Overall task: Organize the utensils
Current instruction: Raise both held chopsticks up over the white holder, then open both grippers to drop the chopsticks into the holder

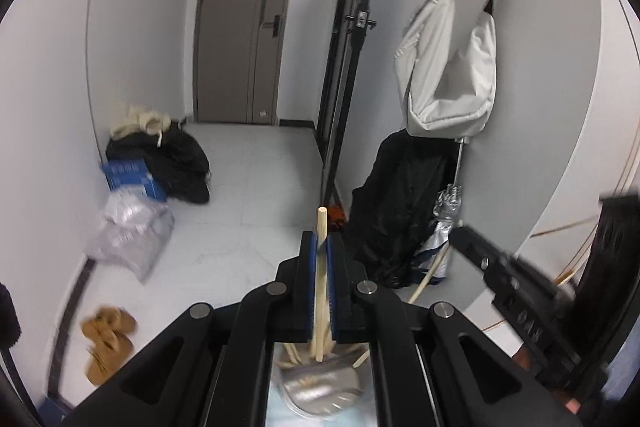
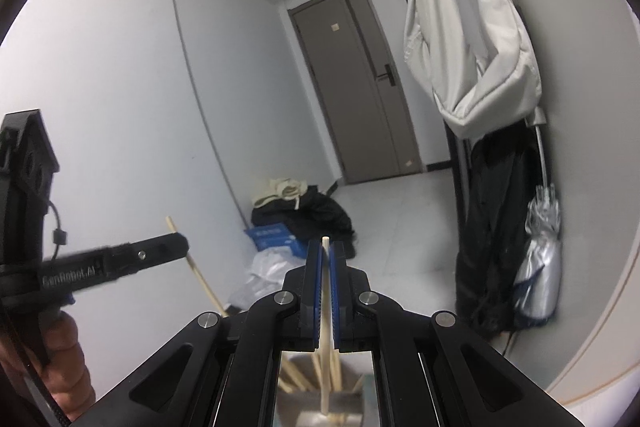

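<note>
left claw [image 1: 321,239]: pads together on a single wooden chopstick [image 1: 320,291], which runs up between them and pokes out past the tips.
right claw [image 2: 326,255]: likewise clamped on its own paler chopstick [image 2: 327,307], gripped along the upper part of the shaft.
where the sticks are: both lower ends hang down over a metal holder [image 1: 320,391] seen below the claws; whether they touch its bottom i cannot tell.
handling: thin, stiff and light, smooth wood that could pivot or slide in a narrow pinch; a hold near mid-shaft looks steadier than one at the end.
container: the shiny metal holder, blurred in the left view, with several more chopsticks [image 2: 304,375] leaning at mixed angles inside.
what it stands on: a pale blue surface under the holder, too little showing to call it a tabletop.
surroundings: hallway floor [image 1: 248,179], grey door [image 1: 244,27], white bag [image 1: 448,67] hanging on the wall.
</note>
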The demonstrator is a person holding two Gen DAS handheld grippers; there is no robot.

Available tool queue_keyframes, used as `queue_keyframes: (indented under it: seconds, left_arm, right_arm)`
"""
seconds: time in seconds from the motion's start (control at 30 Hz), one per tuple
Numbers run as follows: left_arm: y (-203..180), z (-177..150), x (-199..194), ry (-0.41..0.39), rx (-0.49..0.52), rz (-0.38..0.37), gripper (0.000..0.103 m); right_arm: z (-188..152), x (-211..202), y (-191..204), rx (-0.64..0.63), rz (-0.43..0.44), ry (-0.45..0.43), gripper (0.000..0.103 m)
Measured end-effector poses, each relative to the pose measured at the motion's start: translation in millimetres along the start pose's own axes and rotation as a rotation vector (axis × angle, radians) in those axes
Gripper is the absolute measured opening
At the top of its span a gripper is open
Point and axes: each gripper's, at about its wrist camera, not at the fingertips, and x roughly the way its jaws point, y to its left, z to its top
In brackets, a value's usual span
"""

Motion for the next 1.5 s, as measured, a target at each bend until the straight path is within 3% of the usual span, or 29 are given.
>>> queue_keyframes:
  seconds: [0.33,0.7,0.83,1.5]
  left_arm:
    - [13.6,-14.9,35.3,0.068,0.035,0.000,0.001]
    - [15.2,-33.5,54.4,0.108,0.049,-0.010,0.001]
    - [18.6,-39.6,55.0,0.104,0.031,-0.024,0.001]
    - [25.8,-69.2,72.8,0.173,0.019,-0.074,0.001]
  right_arm:
    - [-0.3,38.6,-6.0,-0.025,-0.006,0.015,0.003]
    - [-34.2,59.1,-3.3,-0.091,0.025,0.082,0.003]
    - [-50.2,62.1,-4.1,-0.087,0.075,0.106,0.003]
    - [-105.2,83.4,-17.3,-0.063,0.084,0.277,0.004]
